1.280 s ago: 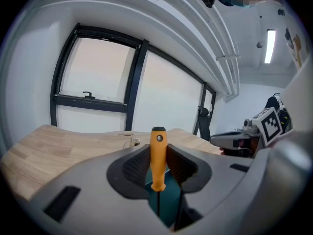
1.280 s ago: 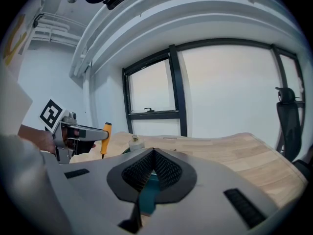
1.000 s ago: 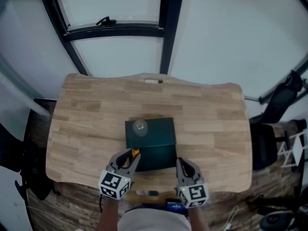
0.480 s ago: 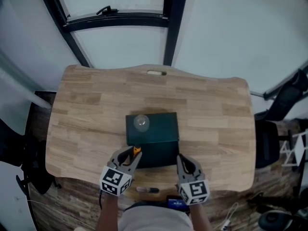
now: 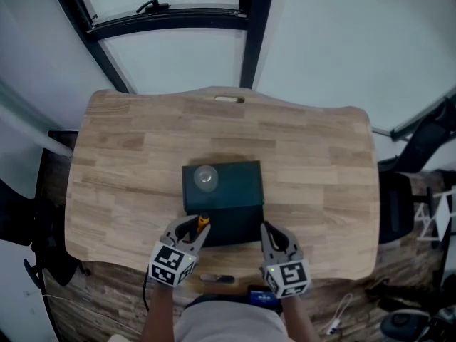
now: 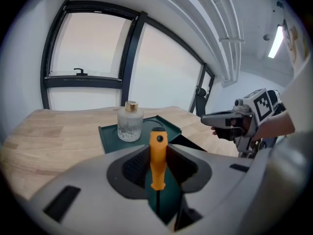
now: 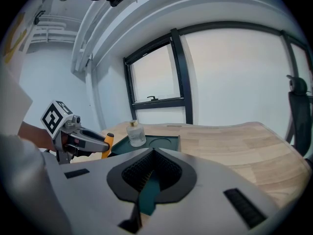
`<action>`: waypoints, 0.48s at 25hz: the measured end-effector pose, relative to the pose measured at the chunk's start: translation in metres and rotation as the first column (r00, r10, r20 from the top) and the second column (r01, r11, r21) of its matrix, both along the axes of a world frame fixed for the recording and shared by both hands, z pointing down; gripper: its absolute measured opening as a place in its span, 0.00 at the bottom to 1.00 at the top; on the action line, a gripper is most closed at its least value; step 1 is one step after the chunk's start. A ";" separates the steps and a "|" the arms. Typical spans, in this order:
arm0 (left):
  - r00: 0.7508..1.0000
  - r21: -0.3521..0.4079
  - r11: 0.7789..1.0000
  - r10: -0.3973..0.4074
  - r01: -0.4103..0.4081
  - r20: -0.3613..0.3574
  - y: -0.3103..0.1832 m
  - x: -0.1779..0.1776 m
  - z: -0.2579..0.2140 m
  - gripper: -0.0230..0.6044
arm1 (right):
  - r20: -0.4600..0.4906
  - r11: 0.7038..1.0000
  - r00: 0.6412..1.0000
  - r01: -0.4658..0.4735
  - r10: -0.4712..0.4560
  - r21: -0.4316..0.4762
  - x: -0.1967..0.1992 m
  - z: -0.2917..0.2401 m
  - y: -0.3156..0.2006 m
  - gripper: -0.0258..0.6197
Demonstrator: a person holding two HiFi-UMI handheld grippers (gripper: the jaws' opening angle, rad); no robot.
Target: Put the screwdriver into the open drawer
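A dark green drawer box (image 5: 231, 187) sits at the middle of the wooden table (image 5: 128, 162), its darker near part (image 5: 235, 228) facing me. My left gripper (image 5: 194, 232) is shut on the orange-handled screwdriver (image 5: 201, 224) at the box's near left corner. In the left gripper view the screwdriver (image 6: 157, 155) stands upright between the jaws, handle up, thin shaft pointing down over green (image 6: 164, 202). My right gripper (image 5: 273, 239) hovers at the box's near right corner, jaws together with nothing held. It (image 6: 220, 120) also shows in the left gripper view.
A small glass bottle (image 5: 206, 177) with a gold cap stands on the box's top at the back left. A black chair (image 5: 420, 148) is off the table's right side. A dark-framed window (image 5: 171, 20) lies beyond the far edge.
Both grippers stay at the box's near side, the screwdriver still held in the left one. The head view has shifted slightly.
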State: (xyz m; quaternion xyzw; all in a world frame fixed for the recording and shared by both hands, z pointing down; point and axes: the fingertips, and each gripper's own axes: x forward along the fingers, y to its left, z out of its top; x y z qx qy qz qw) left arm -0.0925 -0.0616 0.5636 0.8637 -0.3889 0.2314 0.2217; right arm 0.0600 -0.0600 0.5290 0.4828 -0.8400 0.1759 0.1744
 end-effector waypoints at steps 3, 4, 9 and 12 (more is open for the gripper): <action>1.000 -0.020 1.000 0.022 -0.022 0.014 0.003 0.003 0.006 0.21 | -0.004 1.000 1.000 -0.004 0.004 -0.020 0.001 0.005 0.002 0.04; 0.999 -0.026 0.999 0.031 -0.031 0.021 0.004 0.004 0.008 0.21 | -0.002 1.000 1.000 -0.009 0.009 -0.025 0.002 0.007 0.002 0.04; 0.997 -0.055 0.997 0.062 -0.060 0.034 0.007 0.008 0.015 0.21 | -0.015 0.999 0.999 -0.031 0.031 -0.011 0.011 0.014 0.002 0.04; 0.996 -0.070 0.995 0.079 -0.076 0.041 0.009 0.011 0.019 0.21 | -0.018 1.000 0.999 -0.028 0.028 -0.010 0.013 0.018 0.003 0.04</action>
